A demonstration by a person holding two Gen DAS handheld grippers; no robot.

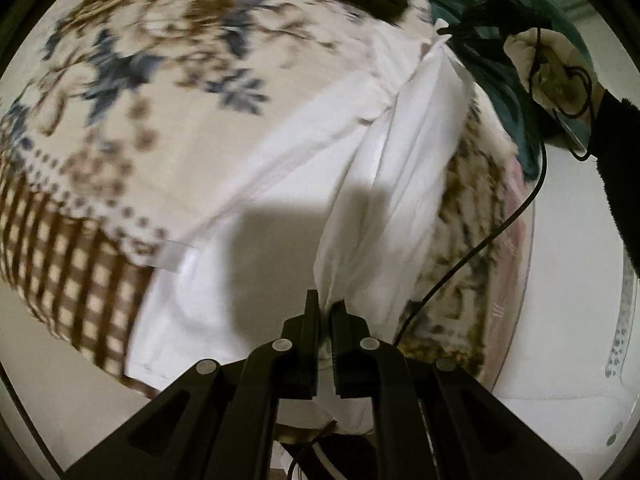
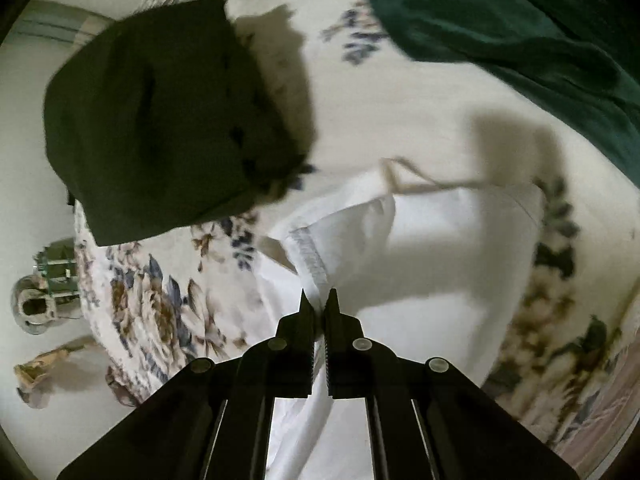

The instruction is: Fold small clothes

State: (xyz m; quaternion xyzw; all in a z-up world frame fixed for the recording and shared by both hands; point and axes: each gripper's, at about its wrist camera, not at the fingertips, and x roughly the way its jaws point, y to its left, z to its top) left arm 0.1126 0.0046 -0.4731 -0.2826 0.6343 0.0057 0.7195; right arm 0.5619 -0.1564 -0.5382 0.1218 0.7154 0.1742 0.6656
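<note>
While pinched at both ends, white garment [image 1: 280, 184].

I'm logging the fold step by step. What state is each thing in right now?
Left gripper: shut on an edge of the white garment.
Right gripper: shut on the white garment's stitched hem.
White garment: lifted at both pinched spots, the rest draped on the floral bedspread, not yet folded.
Dark garment: lying folded on the bedspread.
Green blanket: rumpled at the far edge.
Floral bedspread: spread out beneath.
</note>
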